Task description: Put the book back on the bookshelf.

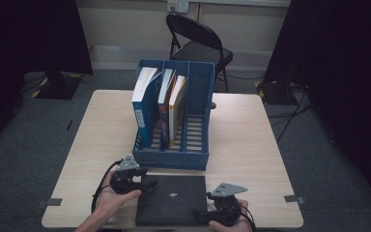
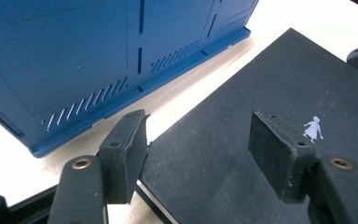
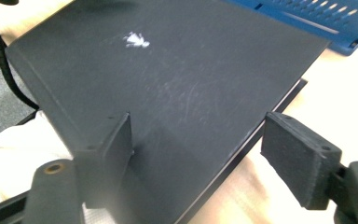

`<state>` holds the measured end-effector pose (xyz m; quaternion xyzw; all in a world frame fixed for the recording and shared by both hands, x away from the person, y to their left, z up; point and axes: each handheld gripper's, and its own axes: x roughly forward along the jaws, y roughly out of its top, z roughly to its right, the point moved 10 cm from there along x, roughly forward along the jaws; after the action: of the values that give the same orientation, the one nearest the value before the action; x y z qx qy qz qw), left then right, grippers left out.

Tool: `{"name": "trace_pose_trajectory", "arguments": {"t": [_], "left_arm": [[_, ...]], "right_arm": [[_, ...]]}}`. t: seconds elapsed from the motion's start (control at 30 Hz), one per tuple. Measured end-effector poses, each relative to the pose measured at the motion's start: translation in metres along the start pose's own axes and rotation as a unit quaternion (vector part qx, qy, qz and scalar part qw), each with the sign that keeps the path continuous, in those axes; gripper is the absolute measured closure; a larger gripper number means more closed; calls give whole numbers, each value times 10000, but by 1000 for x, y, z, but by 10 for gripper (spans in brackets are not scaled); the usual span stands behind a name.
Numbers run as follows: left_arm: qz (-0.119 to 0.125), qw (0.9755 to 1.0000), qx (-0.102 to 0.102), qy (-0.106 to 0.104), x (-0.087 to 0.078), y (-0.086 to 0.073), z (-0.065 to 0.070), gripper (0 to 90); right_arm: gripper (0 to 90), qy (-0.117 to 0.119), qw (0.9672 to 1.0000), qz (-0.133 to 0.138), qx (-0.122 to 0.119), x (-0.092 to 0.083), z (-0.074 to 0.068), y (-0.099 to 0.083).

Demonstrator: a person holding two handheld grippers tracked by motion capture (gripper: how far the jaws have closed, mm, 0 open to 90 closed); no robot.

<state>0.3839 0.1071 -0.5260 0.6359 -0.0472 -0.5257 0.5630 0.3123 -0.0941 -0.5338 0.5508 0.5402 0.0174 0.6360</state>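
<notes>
Both grippers (image 1: 147, 180) (image 1: 204, 216) stand open astride our black book's (image 1: 171, 200) corners; next we close and lift it toward the rack (image 1: 195, 159).

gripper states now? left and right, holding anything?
Left gripper: open, jaws astride the black book's corner, no grip.
Right gripper: open, astride its other corner, no grip.

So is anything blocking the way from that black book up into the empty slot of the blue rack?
Nothing visible does. The black book lies flat right before the blue rack, whose right slot stands free; the other books fill the left and middle slots.
</notes>
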Motion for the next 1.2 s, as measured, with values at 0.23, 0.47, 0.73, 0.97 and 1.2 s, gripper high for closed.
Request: {"name": "trace_pose_trajectory", "arguments": {"t": [0.23, 0.47, 0.73, 0.97, 1.2], "left_arm": [[-104, 9996, -132, -248, 10, -1, -5, 370], [-192, 9994, -87, -275, 5, -4, -5, 396], [-297, 9993, 88, -232, -7, -11, -2, 449], [-332, 9991, 131, -247, -2, -12, 4, 332], [-280, 9992, -69, -281, 2, -8, 1, 373]], "right_arm": [[188, 195, 9997, -74, 85, 1, -5, -6], [167, 364, 9992, -165, 26, 5, -7, -6], [187, 443, 9989, -139, -50, 16, -1, 7], [204, 407, 9991, -46, -69, 16, 1, 9], [193, 437, 9988, -104, -206, 3, -10, -5]]}}
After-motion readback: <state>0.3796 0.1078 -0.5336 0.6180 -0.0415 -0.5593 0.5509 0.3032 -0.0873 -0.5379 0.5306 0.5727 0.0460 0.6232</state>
